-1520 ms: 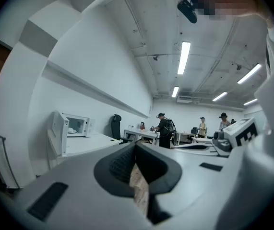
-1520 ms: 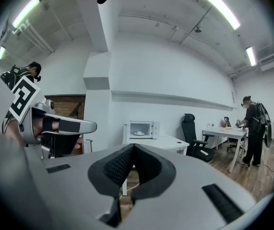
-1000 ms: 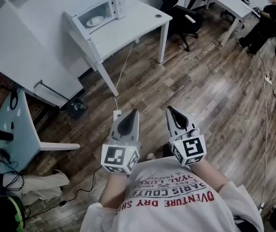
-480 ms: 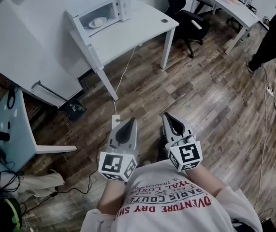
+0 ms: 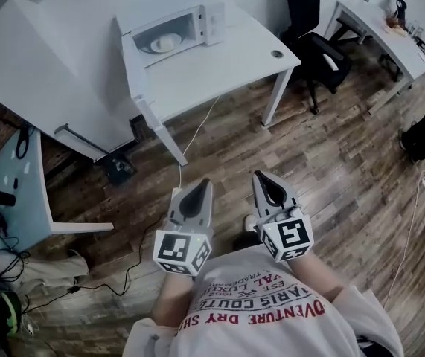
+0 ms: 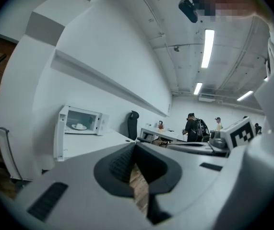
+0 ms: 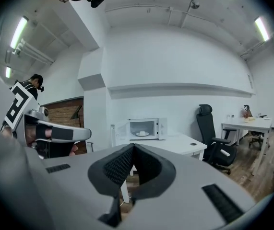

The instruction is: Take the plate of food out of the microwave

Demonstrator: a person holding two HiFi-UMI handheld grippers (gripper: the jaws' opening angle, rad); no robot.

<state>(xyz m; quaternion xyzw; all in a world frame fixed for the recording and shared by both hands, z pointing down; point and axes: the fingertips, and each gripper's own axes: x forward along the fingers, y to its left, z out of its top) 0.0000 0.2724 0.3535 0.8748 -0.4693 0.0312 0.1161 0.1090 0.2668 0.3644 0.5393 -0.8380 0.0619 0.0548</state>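
Observation:
A white microwave (image 5: 173,30) stands at the back of a white table (image 5: 219,69), its door (image 5: 129,50) swung open to the left. Inside it a white plate of food (image 5: 164,43) is visible; it also shows as the plate (image 7: 142,133) and plate (image 6: 79,126) in the gripper views. Both grippers are held close to the person's chest, several steps from the table. My left gripper (image 5: 200,187) is shut with nothing between its jaws. My right gripper (image 5: 263,178) is shut and empty too.
A black office chair (image 5: 318,47) stands right of the table. A power cord (image 5: 190,136) drops from the table to a socket block on the wooden floor. A light blue table (image 5: 11,192) is at the left. More desks (image 5: 379,36) and people stand at the right.
The view has moved nearer to the table and turned, so the microwave sits more to the centre. Both grippers stay shut in front of the chest.

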